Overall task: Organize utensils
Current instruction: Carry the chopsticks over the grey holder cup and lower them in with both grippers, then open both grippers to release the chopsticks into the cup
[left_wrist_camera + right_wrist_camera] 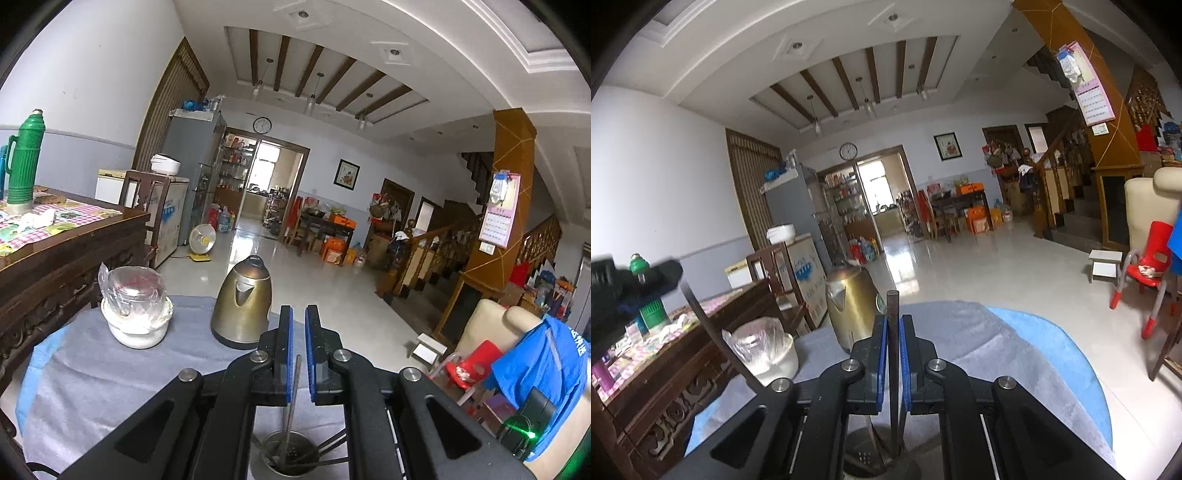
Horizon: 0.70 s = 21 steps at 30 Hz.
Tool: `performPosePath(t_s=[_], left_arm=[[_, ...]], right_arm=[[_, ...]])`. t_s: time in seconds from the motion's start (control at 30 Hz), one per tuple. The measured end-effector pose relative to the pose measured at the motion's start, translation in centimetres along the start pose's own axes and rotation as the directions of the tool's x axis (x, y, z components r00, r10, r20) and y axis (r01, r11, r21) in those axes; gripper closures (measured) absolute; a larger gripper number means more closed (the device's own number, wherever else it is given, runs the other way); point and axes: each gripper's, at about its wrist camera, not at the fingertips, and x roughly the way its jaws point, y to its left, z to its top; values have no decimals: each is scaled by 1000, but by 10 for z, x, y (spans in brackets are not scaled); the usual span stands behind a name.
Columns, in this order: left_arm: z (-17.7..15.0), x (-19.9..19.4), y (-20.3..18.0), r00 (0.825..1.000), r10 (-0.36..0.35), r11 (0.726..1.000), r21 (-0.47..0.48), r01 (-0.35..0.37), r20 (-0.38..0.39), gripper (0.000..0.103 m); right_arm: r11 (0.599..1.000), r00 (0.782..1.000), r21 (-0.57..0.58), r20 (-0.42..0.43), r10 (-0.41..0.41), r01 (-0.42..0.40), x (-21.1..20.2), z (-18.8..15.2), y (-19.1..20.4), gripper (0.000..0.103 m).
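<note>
Chopsticks and other utensils stand in a round metal holder [290, 456] at the near edge of the grey cloth-covered table [110, 369], directly below both grippers. In the left wrist view, the left gripper [298, 325] has its blue-padded jaws drawn close with a narrow gap; a thin metal utensil [291, 402] rises from the holder up between them, but I cannot tell whether the pads actually pinch it. In the right wrist view, the right gripper [894, 332] is clenched on a dark chopstick [893, 354], held upright, its top poking above the fingertips and its lower end reaching down into the holder [882, 458]. Farther back on the table stand a gold kettle [243, 302] and, to its left, a white bowl [136, 325] covered with plastic.
</note>
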Motion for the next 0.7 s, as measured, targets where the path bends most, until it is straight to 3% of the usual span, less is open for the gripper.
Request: performPosePath(t_s=[0.17, 0.33, 0.43, 0.5, 0.57, 0.6, 0.7], left_arm=[[-11, 10, 5, 999, 20, 1000, 0, -20, -41, 96], [-6, 0, 18, 999, 18, 999, -39, -20, -42, 96], [-2, -15, 28, 999, 41, 998, -51, -42, -28, 94], [-2, -23, 38, 997, 66, 996, -54, -67, -26, 87], [-3, -28, 49, 995, 98, 994, -53, -99, -31, 74], [-5, -31, 56, 993, 115, 992, -53, -117, -38, 70], [-14, -36, 76, 985, 159, 985, -55, -163, -63, 69]], right_arm=[[1000, 999, -5, -50, 7, -7, 1, -9, -6, 95], [997, 993, 41, -100, 68, -64, 3, -1, -9, 93], [996, 992, 51, -98, 82, -77, -3, 3, -10, 81], [994, 994, 73, -60, 92, -87, -12, 6, -13, 57], [991, 995, 87, -14, 103, -101, -21, 10, -15, 45], [990, 994, 87, 14, 107, -108, -28, 12, -16, 45], [993, 993, 55, 63, 104, -107, -44, 16, -15, 45]])
